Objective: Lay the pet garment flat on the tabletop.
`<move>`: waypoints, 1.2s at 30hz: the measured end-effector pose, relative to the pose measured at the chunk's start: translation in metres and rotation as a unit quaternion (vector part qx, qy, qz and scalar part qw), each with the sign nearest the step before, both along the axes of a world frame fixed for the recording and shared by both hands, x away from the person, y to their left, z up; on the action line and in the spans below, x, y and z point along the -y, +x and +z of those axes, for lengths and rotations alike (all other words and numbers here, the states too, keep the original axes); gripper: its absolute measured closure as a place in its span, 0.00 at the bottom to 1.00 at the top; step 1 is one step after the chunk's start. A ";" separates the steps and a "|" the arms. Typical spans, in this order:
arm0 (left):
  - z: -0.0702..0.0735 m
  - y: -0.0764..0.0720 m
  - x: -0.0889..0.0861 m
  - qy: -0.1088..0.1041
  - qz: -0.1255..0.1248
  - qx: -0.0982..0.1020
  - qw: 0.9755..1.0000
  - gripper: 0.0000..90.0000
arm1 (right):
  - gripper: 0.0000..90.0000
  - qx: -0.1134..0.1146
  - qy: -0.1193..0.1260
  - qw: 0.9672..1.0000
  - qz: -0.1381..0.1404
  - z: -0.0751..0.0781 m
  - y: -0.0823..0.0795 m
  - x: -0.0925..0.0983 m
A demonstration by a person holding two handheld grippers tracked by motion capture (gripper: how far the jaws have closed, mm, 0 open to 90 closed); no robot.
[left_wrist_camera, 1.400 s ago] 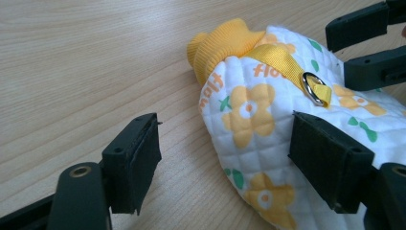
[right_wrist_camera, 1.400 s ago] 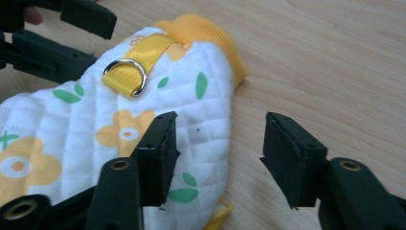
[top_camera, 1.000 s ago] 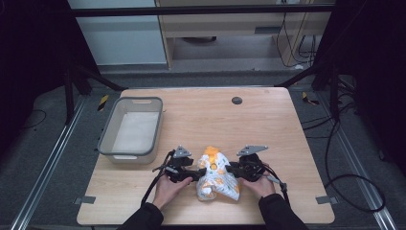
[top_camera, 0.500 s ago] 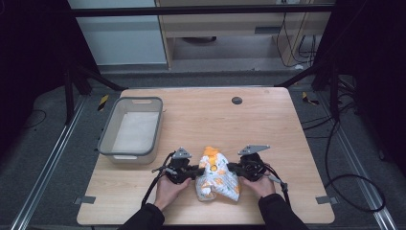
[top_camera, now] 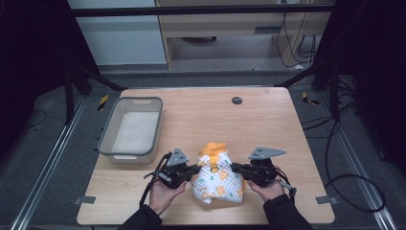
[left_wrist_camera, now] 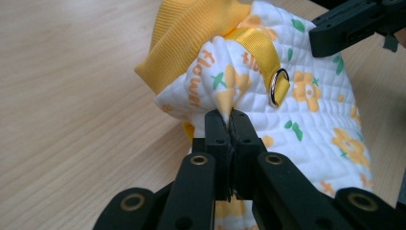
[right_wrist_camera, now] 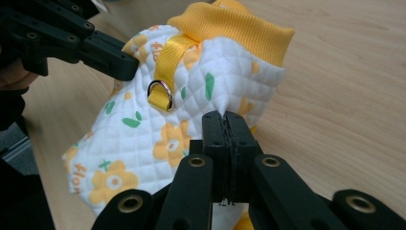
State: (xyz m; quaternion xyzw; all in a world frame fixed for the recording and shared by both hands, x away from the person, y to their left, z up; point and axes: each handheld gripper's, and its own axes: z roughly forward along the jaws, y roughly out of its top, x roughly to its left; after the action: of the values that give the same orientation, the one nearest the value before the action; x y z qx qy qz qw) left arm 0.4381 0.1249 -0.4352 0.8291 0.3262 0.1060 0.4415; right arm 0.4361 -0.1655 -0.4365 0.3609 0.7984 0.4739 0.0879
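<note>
Quilted garment (top_camera: 218, 177) lifted | left claw (top_camera: 195, 168) just closed, pinching | right claw (top_camera: 235, 167) pinching

A lab or workshop recording bay: a pale wooden bench (top_camera: 268, 124) stands on grey carpet, black metal frame struts (top_camera: 86, 79) rising beside the bench, loose cables (top_camera: 352, 179) trailing right of it, plain cabinets (top_camera: 129, 33) behind it.

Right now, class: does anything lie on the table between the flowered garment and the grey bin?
Nothing visible does. The flowered garment is pinched by the left claw and the right claw, and only bare wooden table lies between it and the grey bin.
</note>
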 end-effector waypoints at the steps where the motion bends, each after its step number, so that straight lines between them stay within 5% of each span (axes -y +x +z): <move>1: 0.005 -0.002 -0.001 -0.002 0.001 0.004 1.000 0.98 | 0.99 0.000 0.000 1.000 0.000 0.000 0.000 0.000; 8: 0.042 0.001 -0.002 -0.016 0.016 0.041 0.999 0.98 | 0.98 0.038 0.030 0.999 -0.003 0.031 -0.004 -0.004; 12: 0.053 0.028 0.004 -0.014 0.050 0.050 0.997 0.97 | 0.95 0.064 0.032 0.996 -0.054 0.044 0.018 -0.009; 13: 0.051 0.039 0.006 -0.016 0.068 0.051 0.996 0.94 | 0.92 0.072 0.026 0.993 -0.089 0.042 0.038 -0.015; 14: 0.050 0.046 0.007 -0.015 0.079 0.052 0.995 0.94 | 0.92 0.072 0.026 0.993 -0.089 0.042 0.038 -0.015; 15: 0.046 0.055 0.008 -0.014 0.100 0.055 0.993 0.78 | 0.88 0.069 0.007 0.991 -0.113 0.034 0.054 -0.021; 16: 0.042 0.063 0.008 -0.017 0.120 0.055 0.991 0.78 | 0.88 0.069 0.007 0.991 -0.113 0.034 0.054 -0.021; 18: 0.033 0.075 0.003 -0.024 0.143 0.039 0.989 0.60 | 0.83 0.058 -0.031 0.988 -0.139 0.015 0.070 -0.025; 27: 0.026 0.047 -0.032 0.005 0.133 0.064 0.989 0.44 | 0.64 0.077 -0.042 0.988 -0.130 0.008 0.047 0.008; 32: 0.015 0.036 -0.046 0.029 0.126 0.059 0.990 0.39 | 0.58 0.081 -0.038 0.989 -0.120 0.007 0.032 0.024; 36: -0.006 0.028 -0.053 0.041 0.122 0.039 0.991 0.38 | 0.54 0.069 -0.044 0.991 -0.108 -0.007 0.022 0.029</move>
State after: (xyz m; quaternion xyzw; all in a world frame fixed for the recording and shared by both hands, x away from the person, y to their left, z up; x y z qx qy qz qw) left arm 0.4666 0.1775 -0.4414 0.7958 0.4029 0.2052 0.4029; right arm 0.4577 -0.1941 -0.4433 0.4070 0.7670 0.4499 0.2090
